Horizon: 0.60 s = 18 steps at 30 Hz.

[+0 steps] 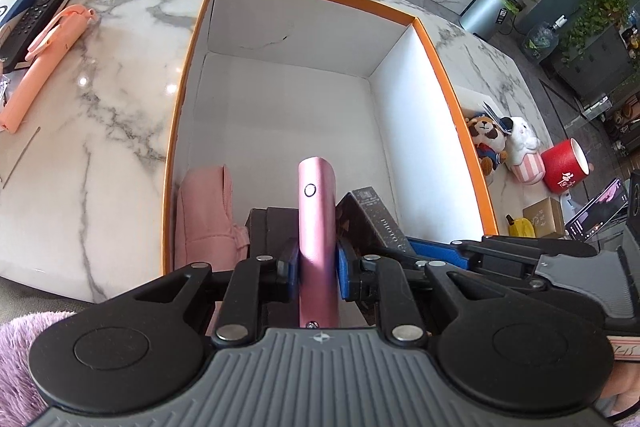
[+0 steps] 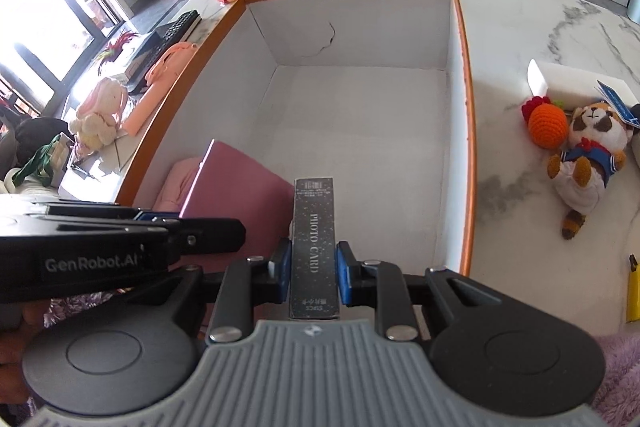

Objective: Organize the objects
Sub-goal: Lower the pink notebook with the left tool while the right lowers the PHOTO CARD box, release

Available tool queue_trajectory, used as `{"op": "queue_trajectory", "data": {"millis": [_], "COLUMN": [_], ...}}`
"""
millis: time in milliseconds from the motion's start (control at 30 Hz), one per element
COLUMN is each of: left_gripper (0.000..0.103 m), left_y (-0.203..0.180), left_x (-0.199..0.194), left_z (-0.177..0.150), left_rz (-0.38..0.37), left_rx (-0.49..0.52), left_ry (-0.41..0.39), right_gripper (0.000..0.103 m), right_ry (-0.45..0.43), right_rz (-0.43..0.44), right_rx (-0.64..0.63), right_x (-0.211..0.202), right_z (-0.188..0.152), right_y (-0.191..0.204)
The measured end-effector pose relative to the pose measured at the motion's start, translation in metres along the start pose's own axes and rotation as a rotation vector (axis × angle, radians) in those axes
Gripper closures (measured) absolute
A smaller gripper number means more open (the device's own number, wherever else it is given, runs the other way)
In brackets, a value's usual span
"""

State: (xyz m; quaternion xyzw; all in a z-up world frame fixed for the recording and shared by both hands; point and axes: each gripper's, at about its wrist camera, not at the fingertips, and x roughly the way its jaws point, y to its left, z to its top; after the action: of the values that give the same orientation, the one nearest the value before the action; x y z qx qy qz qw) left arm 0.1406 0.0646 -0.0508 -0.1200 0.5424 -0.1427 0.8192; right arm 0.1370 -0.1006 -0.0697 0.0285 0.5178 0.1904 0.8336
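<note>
While each tool clamps, left [image 1: 318, 267] holds pink slab [image 1: 317, 223], right [image 2: 311, 275] black speckled box [image 2: 314, 247].

The dark speckled box [image 2: 314, 247] clamped in the right tool [image 2: 314, 277] reads "PHOTO CARD" in pale capitals along its narrow face; the smaller print at its ends is too fine to read. The black side of the left tool [image 2: 120, 247], seen from the right wrist, carries "GenRobot.AI" in white letters.
</note>
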Motion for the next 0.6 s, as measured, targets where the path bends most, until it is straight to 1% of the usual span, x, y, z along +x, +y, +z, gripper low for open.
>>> {"op": "queue_trajectory", "data": {"millis": [133, 200, 300, 400, 500, 600], "left_gripper": [0.08, 0.079, 0.077, 0.076, 0.076, 0.076], "left_y": [-0.007, -0.009, -0.007, -0.003, -0.001, 0.001], "left_x": [0.001, 0.002, 0.0, -0.006, -0.017, -0.025], "left_z": [-0.001, -0.003, -0.004, -0.004, -0.003, -0.002], "left_rz": [0.011, 0.01, -0.001, -0.006, -0.028, -0.017], "left_rx": [0.036, 0.048, 0.037, 0.03, 0.024, 0.019], "left_ry": [0.011, 0.013, 0.011, -0.016, -0.058, -0.084], "right_gripper": [0.078, 0.078, 0.078, 0.078, 0.078, 0.078], "right_ry": [0.038, 0.04, 0.043, 0.042, 0.044, 0.047], "right_rz": [0.004, 0.002, -0.008, -0.008, -0.007, -0.005], "right_rx": [-0.018, -0.026, -0.03, -0.044, -0.046, -0.04], "right_x": [0.009, 0.012, 0.013, 0.014, 0.015, 0.016], "right_z": [-0.004, -0.006, -0.006, -0.007, -0.007, -0.006], "right_y": [0.005, 0.007, 0.007, 0.009, 0.01, 0.009]}}
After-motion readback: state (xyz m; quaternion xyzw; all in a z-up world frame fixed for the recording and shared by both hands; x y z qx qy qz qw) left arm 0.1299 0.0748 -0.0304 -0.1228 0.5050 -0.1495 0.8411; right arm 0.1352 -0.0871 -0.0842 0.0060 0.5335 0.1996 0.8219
